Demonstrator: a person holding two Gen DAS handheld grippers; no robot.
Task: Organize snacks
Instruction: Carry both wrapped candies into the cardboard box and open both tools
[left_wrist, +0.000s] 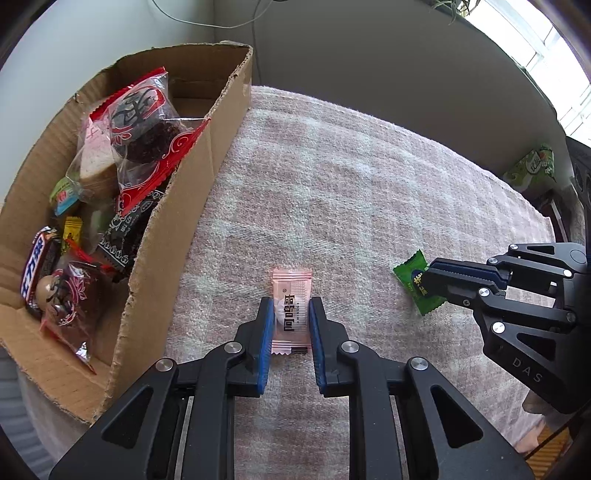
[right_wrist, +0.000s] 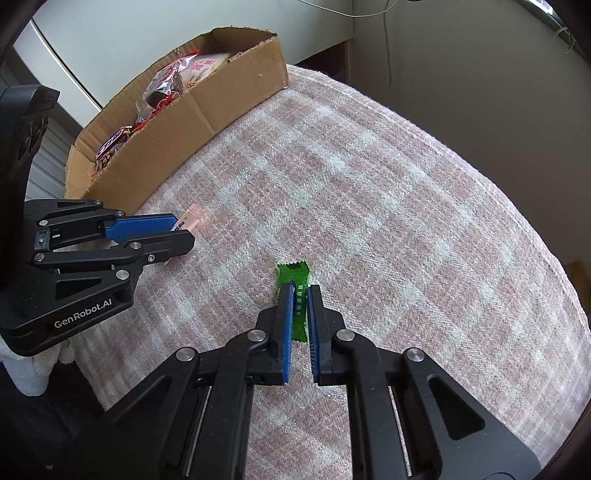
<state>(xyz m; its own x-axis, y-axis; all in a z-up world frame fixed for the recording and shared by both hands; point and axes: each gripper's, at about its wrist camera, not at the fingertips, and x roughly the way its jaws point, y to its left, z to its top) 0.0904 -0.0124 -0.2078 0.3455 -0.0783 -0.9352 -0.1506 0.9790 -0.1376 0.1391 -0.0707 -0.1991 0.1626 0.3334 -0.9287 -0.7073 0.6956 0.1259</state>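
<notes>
A pink candy wrapper (left_wrist: 291, 291) with dark lettering lies on the checked pink cloth, and my left gripper (left_wrist: 291, 306) is shut on its long sides, blue pads pressing it. The same left gripper (right_wrist: 181, 230) shows at the left of the right wrist view with the pink candy wrapper (right_wrist: 195, 218) poking out. A green candy (right_wrist: 293, 273) lies further right; my right gripper (right_wrist: 300, 291) is shut on it from above. From the left wrist view the right gripper (left_wrist: 428, 282) covers part of the green candy (left_wrist: 410, 273). A cardboard box (left_wrist: 192, 192) of snacks stands to the left.
The box (right_wrist: 207, 110) holds several wrapped snacks, red and clear packets among them. A green packet (left_wrist: 533, 168) lies at the far right edge of the cloth (left_wrist: 351, 192). Walls and a window lie beyond the far edge, with a cable hanging down.
</notes>
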